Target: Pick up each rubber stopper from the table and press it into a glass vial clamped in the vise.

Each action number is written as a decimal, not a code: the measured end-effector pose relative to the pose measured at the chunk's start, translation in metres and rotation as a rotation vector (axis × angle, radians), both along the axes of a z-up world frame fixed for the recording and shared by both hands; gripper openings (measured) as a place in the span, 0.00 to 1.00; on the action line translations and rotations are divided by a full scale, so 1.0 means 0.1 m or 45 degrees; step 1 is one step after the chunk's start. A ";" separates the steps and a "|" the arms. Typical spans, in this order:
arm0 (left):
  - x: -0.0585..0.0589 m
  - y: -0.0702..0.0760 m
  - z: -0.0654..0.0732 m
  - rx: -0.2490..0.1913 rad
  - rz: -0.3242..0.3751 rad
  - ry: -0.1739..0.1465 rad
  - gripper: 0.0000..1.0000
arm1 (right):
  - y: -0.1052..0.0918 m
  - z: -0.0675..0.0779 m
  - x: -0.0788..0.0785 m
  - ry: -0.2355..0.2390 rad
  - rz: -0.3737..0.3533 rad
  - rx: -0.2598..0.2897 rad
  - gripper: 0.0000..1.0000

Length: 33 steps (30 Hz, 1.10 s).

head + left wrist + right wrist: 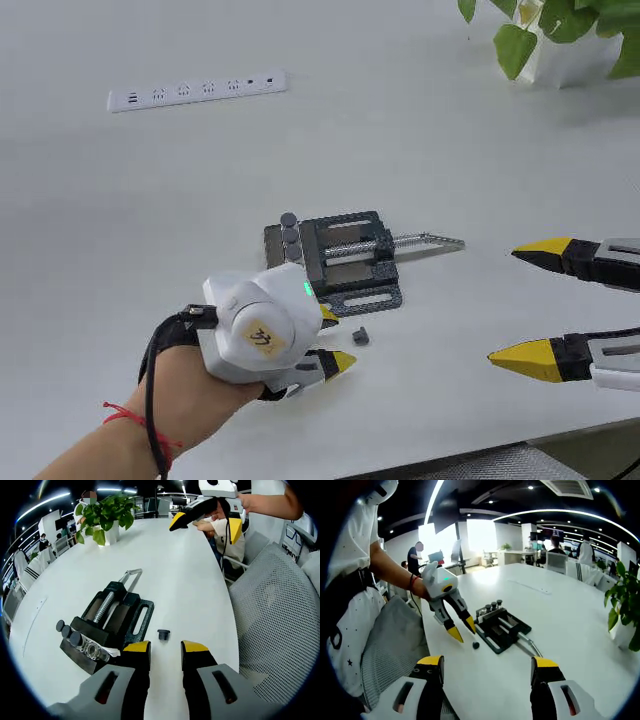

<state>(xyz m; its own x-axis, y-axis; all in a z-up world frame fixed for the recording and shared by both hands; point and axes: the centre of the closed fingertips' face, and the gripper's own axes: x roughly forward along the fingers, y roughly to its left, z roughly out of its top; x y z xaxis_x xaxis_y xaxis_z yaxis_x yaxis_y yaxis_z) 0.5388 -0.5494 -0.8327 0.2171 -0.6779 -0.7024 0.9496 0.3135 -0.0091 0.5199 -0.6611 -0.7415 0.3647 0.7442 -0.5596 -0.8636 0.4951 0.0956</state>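
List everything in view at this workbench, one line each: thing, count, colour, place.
vise: one, black, centre of the white table
vials: glass, clamped in a row at the vise's end; three capped with grey stoppers, at least one open
loose stopper: one, dark grey, on the table just ahead of the left gripper
power strip: one, white, far side of the table
plant: one, green, white pot, far right corner
mesh chair: one, grey, beside the table
people: a few, far across the office
left gripper: one, white with yellow-tipped fingers, open, held in a hand
right gripper: one, black with yellow-tipped fingers, wide open, right of the vise
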 end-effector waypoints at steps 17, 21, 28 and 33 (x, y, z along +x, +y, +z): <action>0.05 -0.10 -0.11 0.036 0.005 0.026 0.13 | -0.15 -0.14 -0.05 -0.013 0.020 0.018 0.74; 0.05 -0.11 -0.12 0.045 0.012 0.036 0.12 | -0.20 -0.20 -0.05 -0.005 0.022 0.013 0.73; 0.06 -0.11 -0.15 0.047 0.018 0.045 0.10 | -0.22 -0.23 -0.05 0.007 0.014 0.014 0.72; 0.07 -0.10 -0.18 0.049 0.019 0.046 0.09 | -0.23 -0.21 -0.03 0.002 0.001 0.018 0.71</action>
